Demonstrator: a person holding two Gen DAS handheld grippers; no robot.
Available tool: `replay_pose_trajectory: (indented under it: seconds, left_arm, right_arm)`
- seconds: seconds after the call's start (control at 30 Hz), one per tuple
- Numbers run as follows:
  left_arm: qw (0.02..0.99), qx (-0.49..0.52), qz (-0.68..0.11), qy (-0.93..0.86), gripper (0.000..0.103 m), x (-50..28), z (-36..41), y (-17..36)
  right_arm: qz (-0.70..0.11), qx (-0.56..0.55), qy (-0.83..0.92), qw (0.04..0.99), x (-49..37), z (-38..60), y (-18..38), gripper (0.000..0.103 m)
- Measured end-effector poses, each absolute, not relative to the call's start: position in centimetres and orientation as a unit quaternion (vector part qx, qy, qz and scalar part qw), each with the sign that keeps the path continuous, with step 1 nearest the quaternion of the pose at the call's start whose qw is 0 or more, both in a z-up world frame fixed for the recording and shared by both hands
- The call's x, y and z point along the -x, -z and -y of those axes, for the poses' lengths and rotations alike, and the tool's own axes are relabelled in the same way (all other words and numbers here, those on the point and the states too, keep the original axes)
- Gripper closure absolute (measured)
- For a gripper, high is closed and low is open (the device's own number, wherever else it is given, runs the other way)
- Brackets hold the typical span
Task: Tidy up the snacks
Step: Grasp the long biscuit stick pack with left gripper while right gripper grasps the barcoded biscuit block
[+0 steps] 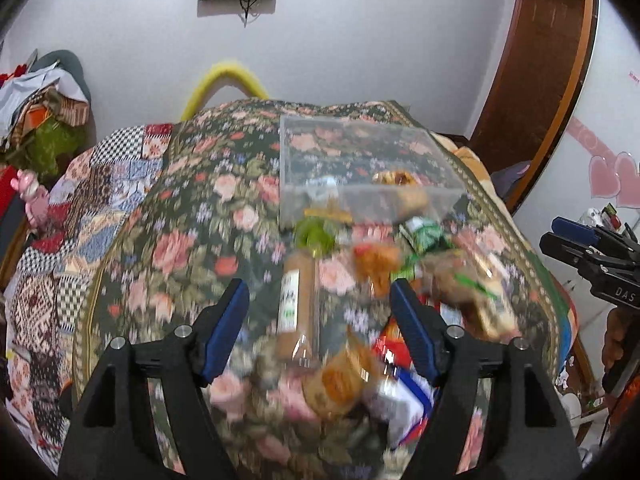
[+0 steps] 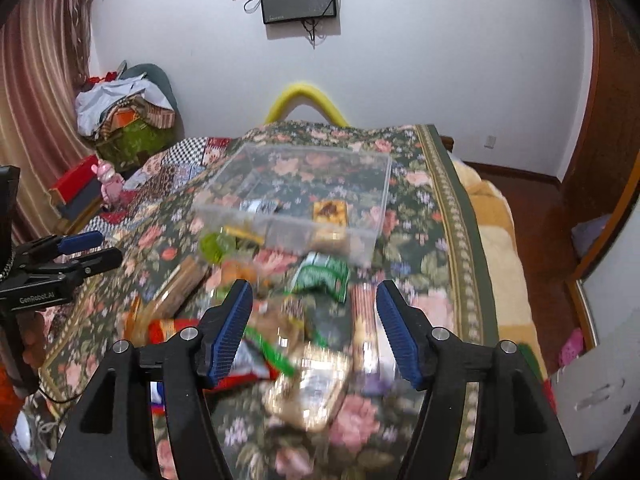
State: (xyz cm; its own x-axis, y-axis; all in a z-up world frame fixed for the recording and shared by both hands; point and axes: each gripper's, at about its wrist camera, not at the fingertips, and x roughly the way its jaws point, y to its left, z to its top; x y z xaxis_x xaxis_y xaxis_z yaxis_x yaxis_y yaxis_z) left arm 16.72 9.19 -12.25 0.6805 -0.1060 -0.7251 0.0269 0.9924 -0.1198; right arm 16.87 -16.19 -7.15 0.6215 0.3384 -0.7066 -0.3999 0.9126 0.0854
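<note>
Both my grippers, left (image 1: 318, 300) and right (image 2: 314, 304), gape empty above loose snacks (image 2: 316, 376). Few lie in the clear box (image 2: 372, 216), placed close for filling.

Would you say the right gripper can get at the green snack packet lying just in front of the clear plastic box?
Probably yes. The right gripper is open and holds nothing, and the green snack packet lies just beyond its fingertips on the floral cloth, uncovered from above. Other wrappers crowd its near edge, and the clear plastic box stands just behind it.
</note>
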Motion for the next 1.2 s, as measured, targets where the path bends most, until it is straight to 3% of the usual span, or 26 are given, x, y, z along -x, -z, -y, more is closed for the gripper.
replay_pose_trajectory:
  seconds: [0.43,0.97,1.2]
  left_arm:
    - [0.898,0.066,-0.433,0.045,0.03,-12.0,-8.6,15.9]
    - [0.876,0.104,-0.468,0.046,0.031,-15.3,-7.8,20.3]
    - [0.878,0.115,-0.463,0.038,0.051,-16.2,-8.3,20.8]
  right_arm:
    - [-0.438,0.044,-0.201,0.875,-13.7,16.8,11.5,0.041]
    - [-0.49,0.016,-0.198,0.848,-15.2,16.6,15.6,0.041]
    - [-0.494,0.011,-0.191,0.848,-16.1,16.0,16.4,0.035]
